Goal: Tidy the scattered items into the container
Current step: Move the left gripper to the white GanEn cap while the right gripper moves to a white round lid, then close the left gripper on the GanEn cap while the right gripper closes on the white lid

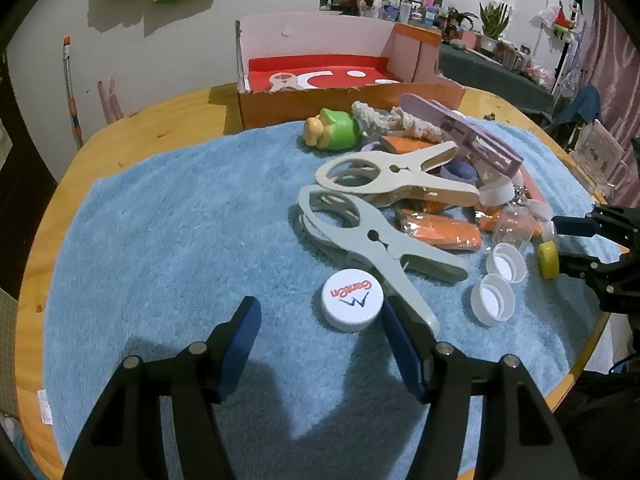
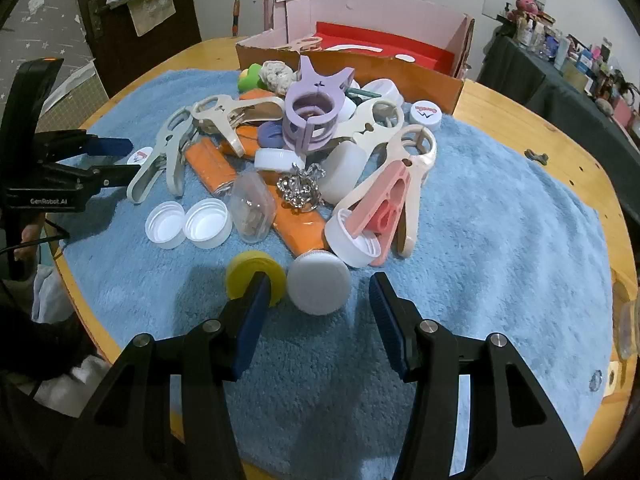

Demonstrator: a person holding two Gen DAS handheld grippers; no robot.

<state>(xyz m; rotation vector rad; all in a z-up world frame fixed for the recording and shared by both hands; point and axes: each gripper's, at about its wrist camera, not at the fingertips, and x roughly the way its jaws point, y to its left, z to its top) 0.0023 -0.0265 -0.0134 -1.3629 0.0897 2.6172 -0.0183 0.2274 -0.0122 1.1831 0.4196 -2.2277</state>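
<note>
An orange cardboard box (image 1: 316, 106) with a red lining stands at the far edge of the blue mat; it also shows in the right wrist view (image 2: 400, 76). A pile of clips, caps and orange packets lies before it. My left gripper (image 1: 316, 316) is open, its jaws standing either side of a white printed cap (image 1: 352, 306), beside a grey-white clip (image 1: 368, 240). My right gripper (image 2: 316, 292) is open around a white cap (image 2: 319, 286), with a yellow cap (image 2: 250, 270) touching its left finger (image 2: 252, 304). The right gripper also shows in the left wrist view (image 1: 560, 246).
Two upturned white caps (image 2: 188, 225), a clear vial (image 2: 254, 208), a purple clip (image 2: 312, 112), a pink clip (image 2: 386, 208) and a green toy (image 1: 332, 128) lie in the pile. The round wooden table (image 1: 120, 128) edges the mat. A cluttered dark side table (image 2: 560, 68) stands behind.
</note>
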